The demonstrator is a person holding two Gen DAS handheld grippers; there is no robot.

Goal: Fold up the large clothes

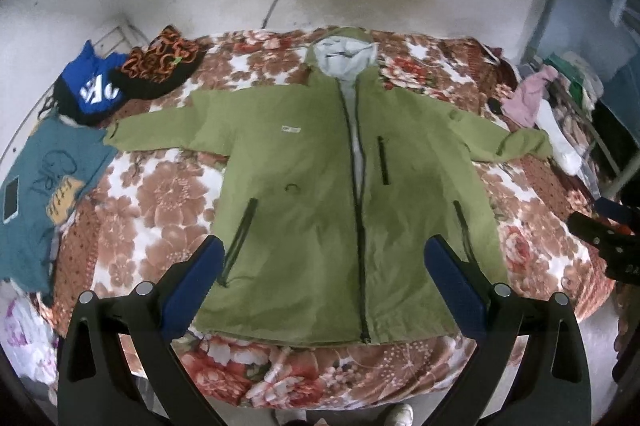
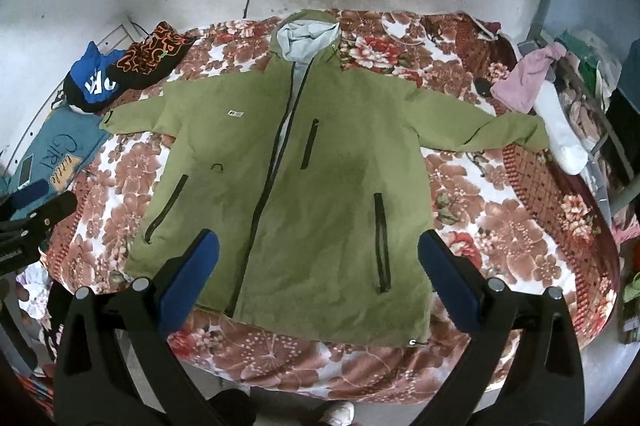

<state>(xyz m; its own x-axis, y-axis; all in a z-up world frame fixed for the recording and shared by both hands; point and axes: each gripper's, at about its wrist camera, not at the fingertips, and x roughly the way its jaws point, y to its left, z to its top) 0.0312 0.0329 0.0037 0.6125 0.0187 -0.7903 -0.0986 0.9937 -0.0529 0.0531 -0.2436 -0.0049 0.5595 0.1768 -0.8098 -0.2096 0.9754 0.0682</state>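
A large olive-green hooded jacket (image 1: 320, 185) lies flat and face up on a floral bedspread (image 1: 160, 185), sleeves spread to both sides, front zip partly undone, pale lining showing in the hood. My left gripper (image 1: 324, 250) hovers above its lower hem, open, nothing between its blue-padded fingers. In the right wrist view the same jacket (image 2: 304, 193) fills the middle, and my right gripper (image 2: 318, 246) hangs open over the lower right part of it. The other gripper shows at the edge of each view, at the right (image 1: 604, 226) and at the left (image 2: 40, 214).
A teal printed shirt (image 1: 44, 177) with a phone (image 1: 11, 197) on it lies at the left. Folded blue (image 1: 96, 85) and black-orange (image 1: 160, 61) garments sit at the back left. Pink and white clothes (image 1: 536, 101) pile at the right by shelving. A white wall stands behind the bed.
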